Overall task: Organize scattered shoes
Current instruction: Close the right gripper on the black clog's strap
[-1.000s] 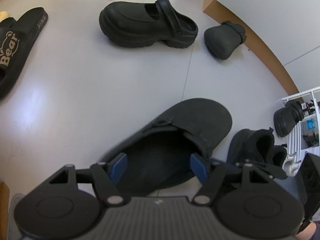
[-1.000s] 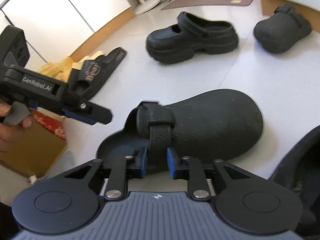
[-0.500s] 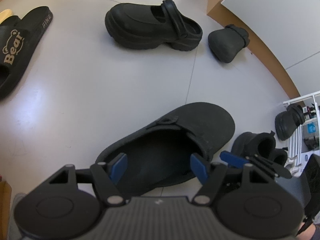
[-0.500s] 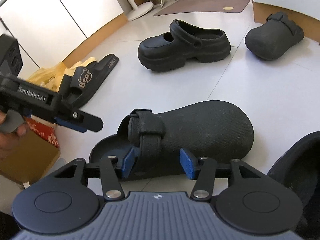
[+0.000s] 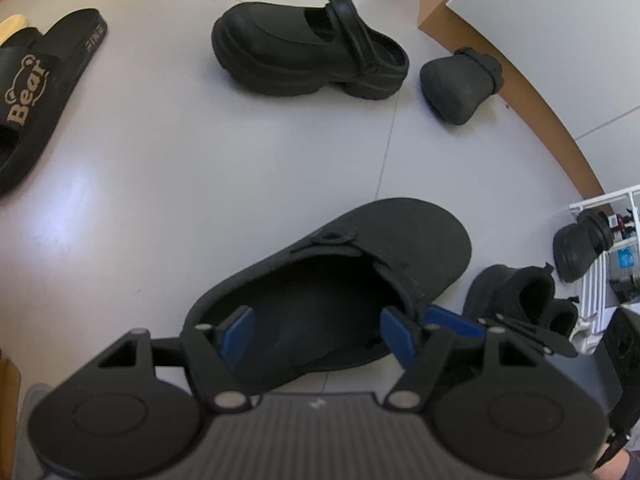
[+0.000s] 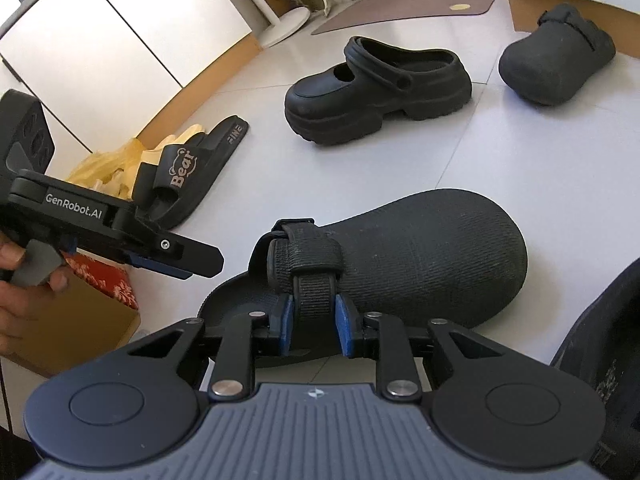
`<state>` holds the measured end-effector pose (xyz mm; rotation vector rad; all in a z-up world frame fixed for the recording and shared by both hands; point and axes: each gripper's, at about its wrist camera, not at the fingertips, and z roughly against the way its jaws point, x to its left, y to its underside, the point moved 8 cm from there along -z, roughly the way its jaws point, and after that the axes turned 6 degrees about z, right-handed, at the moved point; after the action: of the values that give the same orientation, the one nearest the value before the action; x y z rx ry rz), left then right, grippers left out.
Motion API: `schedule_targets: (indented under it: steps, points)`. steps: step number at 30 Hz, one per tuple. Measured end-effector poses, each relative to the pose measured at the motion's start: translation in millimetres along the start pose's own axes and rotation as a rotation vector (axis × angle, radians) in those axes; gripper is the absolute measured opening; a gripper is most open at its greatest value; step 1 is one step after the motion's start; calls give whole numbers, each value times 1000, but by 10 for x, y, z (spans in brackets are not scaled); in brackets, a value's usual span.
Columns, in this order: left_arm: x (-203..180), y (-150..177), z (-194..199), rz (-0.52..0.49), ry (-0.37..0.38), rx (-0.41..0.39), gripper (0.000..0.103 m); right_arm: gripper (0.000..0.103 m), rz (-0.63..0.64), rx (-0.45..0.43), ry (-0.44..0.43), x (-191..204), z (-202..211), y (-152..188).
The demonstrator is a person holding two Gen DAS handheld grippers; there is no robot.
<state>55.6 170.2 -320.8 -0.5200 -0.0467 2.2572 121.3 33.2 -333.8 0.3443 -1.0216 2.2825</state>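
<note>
Our right gripper (image 6: 311, 320) is closing on the heel strap (image 6: 306, 258) of a black felt clog (image 6: 420, 256), blue pads (image 6: 286, 316) either side of the strap and, as far as we can tell, already pinching it. The clog lies on the white tile floor (image 5: 200, 184) just in front of us, toe pointing away. Our left gripper (image 5: 316, 334) hangs released over the clog's open heel, jaws wide, nothing betw. them.

Risk, as we judge it: the strap is soft and looks to pivot at a side rivet (image 5: 332, 237), so a lift by it alone could let the clog swing or slip free. Both grippers crowd one shoe and could knock each other.

Left of the clog lies a black "Bear" slide (image 6: 192, 176) beside a cardboard box (image 6: 80, 320). Farther off sits a chunky platform clog (image 6: 380, 96). Near the wood skirting rests a second felt clog (image 6: 556, 64), apparently the mate, well apart. At right, a dark sneaker (image 5: 516, 296) lies by a white rack (image 5: 600, 264).
</note>
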Motion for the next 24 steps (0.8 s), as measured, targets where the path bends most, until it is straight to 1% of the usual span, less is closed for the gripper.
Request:
schedule_targets:
  steps: [5,10,13,15,17,18,19,21,24]
  points:
    - [25,-12,22,12,-3,-10,72,25,-22,16,-23,111,-25,64]
    - [53,10,10,14,-8,2,72,25,-35,35,-41,250,-37,141]
    - [54,20,-17,10,-10,15,72,26,-16,51,-50,330,-42,173]
    - [50,22,-16,9,-10,16,72,27,17,70,-54,369,-18,176]
    - [57,14,-5,11,-9,13,72,28,57,70,-45,371,28,143]
    - [62,9,2,13,-9,10,72,35,75,66,-35,360,51,121]
    - [66,7,5,14,-9,9,72,48,91,62,-22,339,71,99]
    - [70,0,11,18,-10,6,72,59,116,55,-1,271,117,54]
    - [80,0,19,21,-8,8,72,66,143,53,30,140,176,0]
